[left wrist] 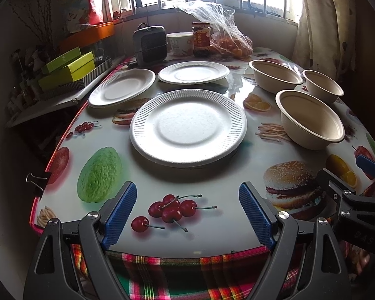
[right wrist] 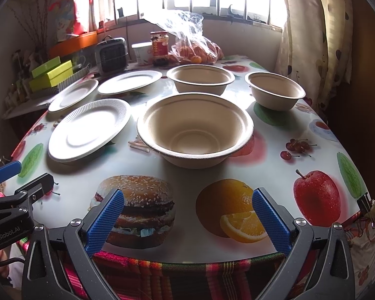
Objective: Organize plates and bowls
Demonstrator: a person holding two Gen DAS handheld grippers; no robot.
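Right now both tools hang at the near edge of the desk [left wrist: 237, 170], fingers spread wide and holding nothing. Straight ahead of the left tool [left wrist: 187, 210] lies the nearest plate [left wrist: 187, 127], with a second plate [left wrist: 122, 87] farther off to its left and a third plate [left wrist: 193, 72] behind, none touching. Directly ahead of the right tool [right wrist: 187, 215] sits the nearest bowl [right wrist: 195, 127], just beside the nearest plate's rim. Two more bowls stand upright beyond it: one bowl [right wrist: 201, 78] straight behind, another bowl [right wrist: 275, 91] off to the right. A jar [right wrist: 159, 47], a tub [right wrist: 143, 52] and a bag of oranges [right wrist: 195, 47] stand at the far end.
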